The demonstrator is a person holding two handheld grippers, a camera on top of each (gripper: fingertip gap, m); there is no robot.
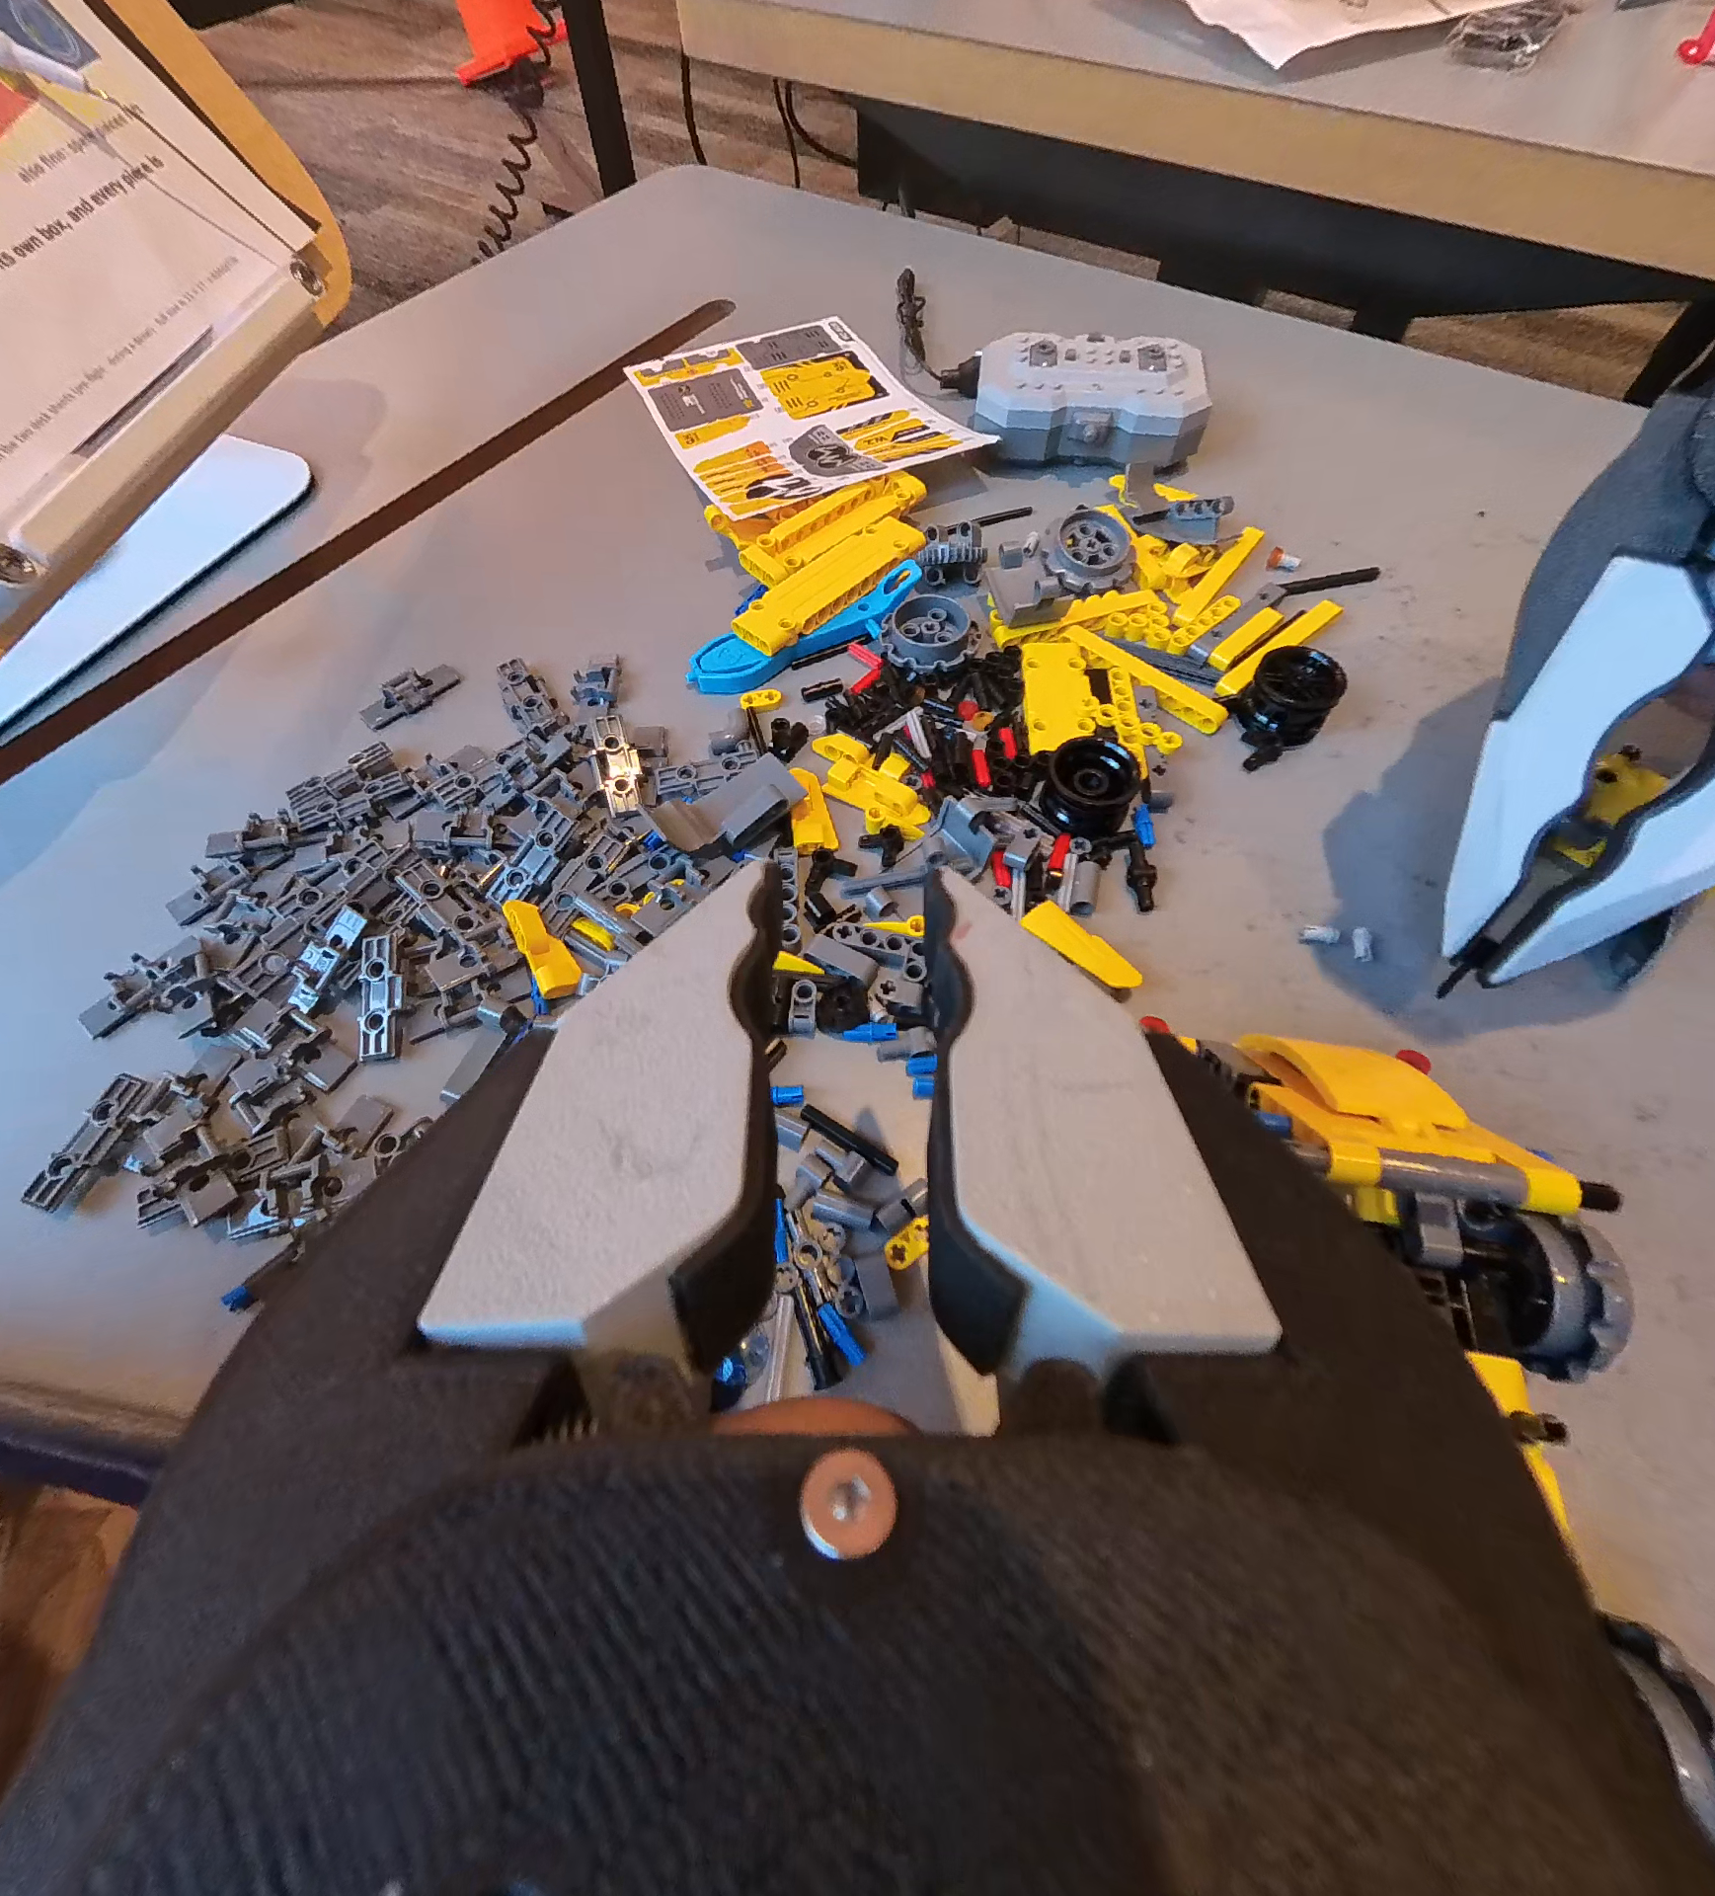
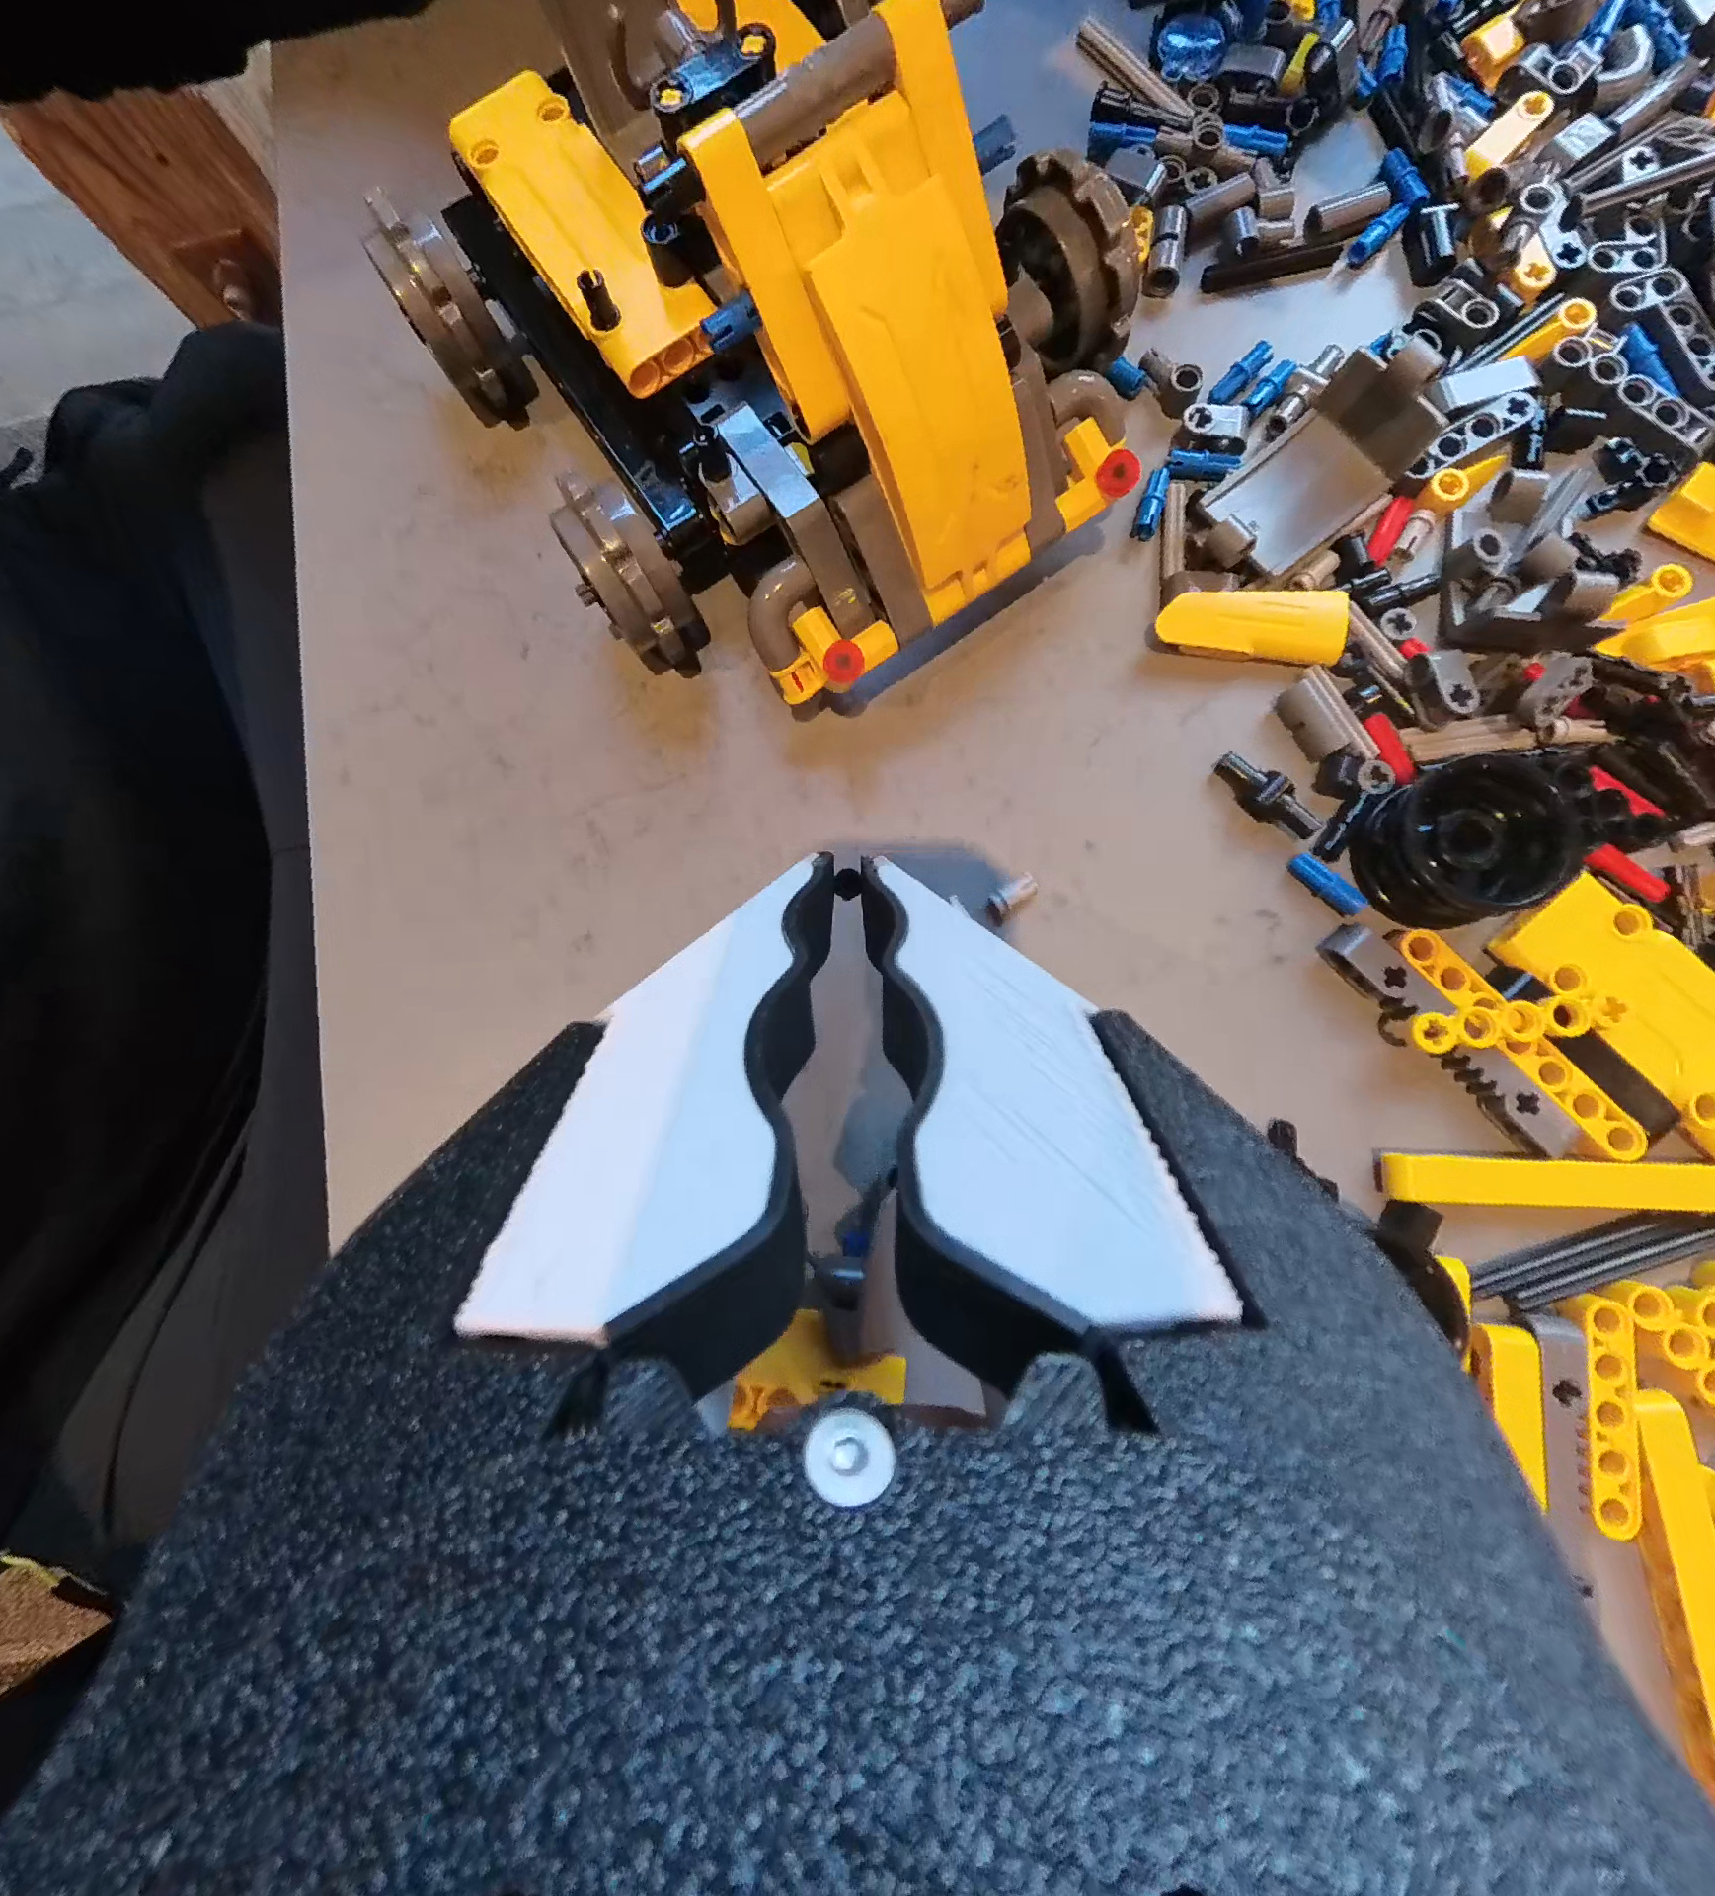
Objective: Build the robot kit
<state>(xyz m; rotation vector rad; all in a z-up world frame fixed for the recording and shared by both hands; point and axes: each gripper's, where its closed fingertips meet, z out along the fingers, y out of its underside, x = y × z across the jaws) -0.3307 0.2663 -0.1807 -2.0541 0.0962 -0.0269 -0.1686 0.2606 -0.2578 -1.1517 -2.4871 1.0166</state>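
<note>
The left gripper (image 1: 848, 903) hovers over loose pins and connectors (image 1: 832, 1221), its fingers apart and empty. Beyond them lie grey track links (image 1: 340, 954); to their right stands the yellow model vehicle (image 1: 1397, 1159). The right gripper (image 2: 847, 872) holds its fingers clamped on a small black pin (image 2: 847, 880), above the surface (image 2: 525, 821) for clearance.

This looks like an office or lab workroom. Grey work tables (image 1: 545, 431) stand on patterned carpet (image 1: 402, 123), with a printed instruction sheet (image 1: 63, 236) propped in a clear stand.
</note>
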